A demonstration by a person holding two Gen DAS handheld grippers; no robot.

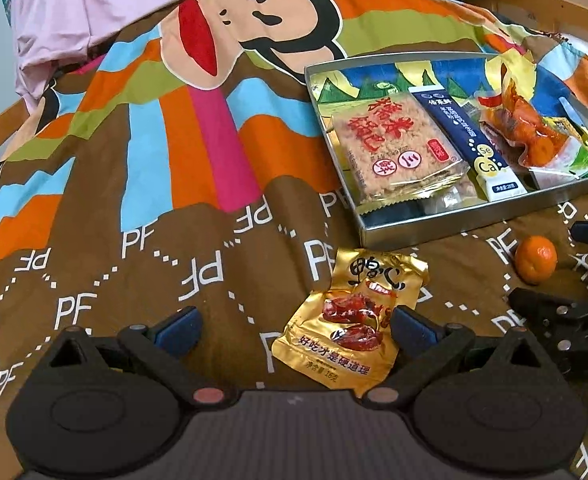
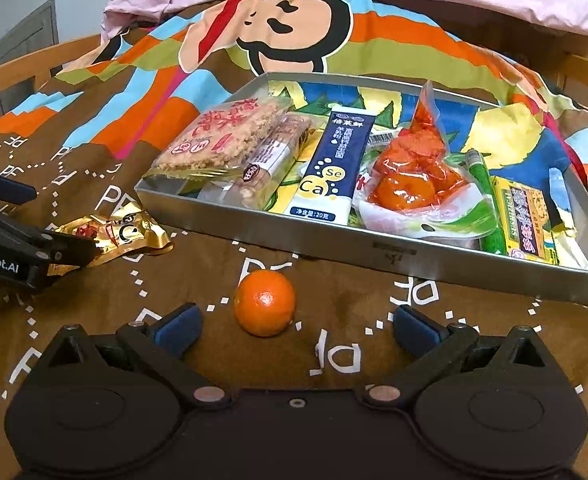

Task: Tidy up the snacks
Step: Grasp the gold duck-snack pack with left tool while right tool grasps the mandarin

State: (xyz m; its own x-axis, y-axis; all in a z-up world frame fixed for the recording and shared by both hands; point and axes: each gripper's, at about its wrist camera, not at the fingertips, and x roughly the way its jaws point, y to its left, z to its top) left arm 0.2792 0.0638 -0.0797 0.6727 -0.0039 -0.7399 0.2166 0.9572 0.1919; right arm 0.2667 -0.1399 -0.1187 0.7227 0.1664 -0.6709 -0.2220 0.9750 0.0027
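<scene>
Metal tray on the patterned bedcover already holds most of the snacks: a rice cracker pack, a blue-and-white sachet, a red-orange pouch and a green-and-yellow packet at its right end. Two things lie outside it, just in front of its near wall: a gold packet and a small orange. By my reading the job is mostly done, with these two left. The left gripper has its fingers spread either side of the gold packet, not clamped. The right gripper is spread wide too, the orange just ahead between its fingers, untouched.
</scene>
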